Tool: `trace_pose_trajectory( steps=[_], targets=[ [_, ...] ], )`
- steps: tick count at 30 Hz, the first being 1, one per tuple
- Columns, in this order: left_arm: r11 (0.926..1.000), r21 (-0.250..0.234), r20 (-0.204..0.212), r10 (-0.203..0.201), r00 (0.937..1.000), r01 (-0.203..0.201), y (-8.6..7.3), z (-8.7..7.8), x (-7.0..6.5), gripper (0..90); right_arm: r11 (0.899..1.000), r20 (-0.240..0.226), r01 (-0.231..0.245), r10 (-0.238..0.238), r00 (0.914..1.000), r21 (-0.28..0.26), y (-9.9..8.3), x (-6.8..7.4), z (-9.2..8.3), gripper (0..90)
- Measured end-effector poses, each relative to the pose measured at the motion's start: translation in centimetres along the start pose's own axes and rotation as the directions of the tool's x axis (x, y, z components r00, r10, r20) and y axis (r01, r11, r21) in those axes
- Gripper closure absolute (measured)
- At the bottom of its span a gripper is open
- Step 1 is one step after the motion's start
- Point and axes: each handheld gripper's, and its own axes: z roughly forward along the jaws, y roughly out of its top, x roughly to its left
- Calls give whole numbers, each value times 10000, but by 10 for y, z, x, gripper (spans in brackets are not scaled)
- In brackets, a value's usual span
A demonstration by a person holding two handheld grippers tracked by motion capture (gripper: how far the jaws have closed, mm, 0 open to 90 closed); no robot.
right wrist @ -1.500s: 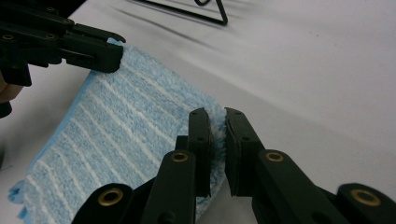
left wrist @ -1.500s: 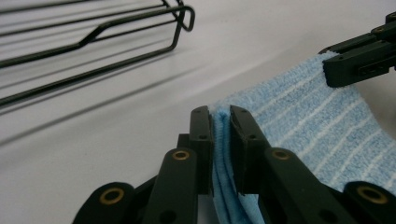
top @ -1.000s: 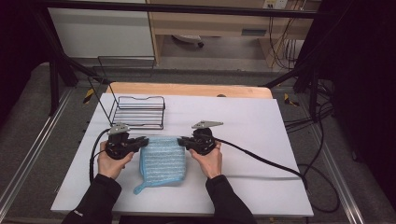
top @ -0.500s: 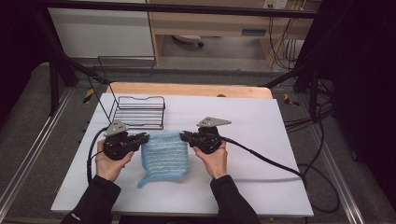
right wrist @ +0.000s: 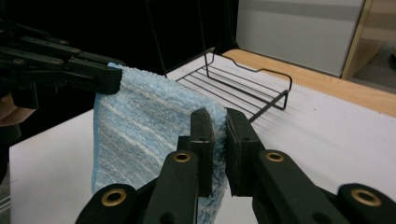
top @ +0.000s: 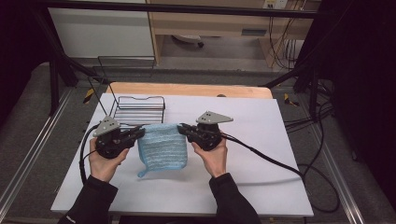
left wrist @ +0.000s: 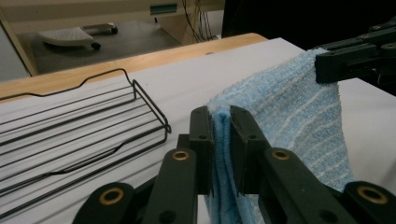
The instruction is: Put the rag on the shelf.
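Left gripper (top: 135, 135) pinches the top left corner of a light blue terry washcloth (top: 163, 148); in the left gripper view its two black jaws are pressed onto a doubled fold of the cloth (left wrist: 285, 116). Right gripper (top: 184, 129) pinches the opposite top corner, and in the right gripper view its jaws squeeze the cloth's edge (right wrist: 144, 135) between them. Each gripper is held in one of the person's hands, which enter from the near edge of the white table (top: 261, 186).

Between the two grippers the washcloth hangs stretched along its top edge, lifted off the table, with its lower part draping down toward the surface and a small loop or tail trailing at its lower left corner. Just beyond the washcloth, toward the far side of the table, stands a black wire rack (top: 140, 103), apart from the cloth.

By its look the washcloth is light, soft and floppy. It has no stiffness, so it sags wherever it is unsupported. Its fuzzy pile should grip well and is not fragile. Corners and the hemmed edge seem the best places to hold, since a two-corner hold keeps it spread; a single hold would let it bunch and swing.
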Motion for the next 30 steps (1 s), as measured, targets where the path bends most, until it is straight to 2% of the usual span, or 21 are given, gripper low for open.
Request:
trace_pose_trajectory(
  steps=[9, 16, 21, 30],
  targets=[
    [9981, -608, -129, 51, 9999, -58, 11, -14, 6, 800, 9984, 15, 236, -235, 9997, -512, 12, 9, -1, 831],
    [9930, -1175, -345, 47, 9994, -87, 25, -21, 11, 801, 9926, 199, 524, -505, 9985, -1093, 30, 16, 1, 831],
    [9878, -1556, -417, 34, 9991, -99, 33, -27, 14, 801, 9883, 264, 607, -576, 9980, -1396, 40, 20, 1, 832],
    [9710, -2388, -556, -224, 9982, 85, 47, -38, 25, 801, 9742, 468, 921, -842, 9953, -2060, 63, 29, 8, 833]
  ],
)
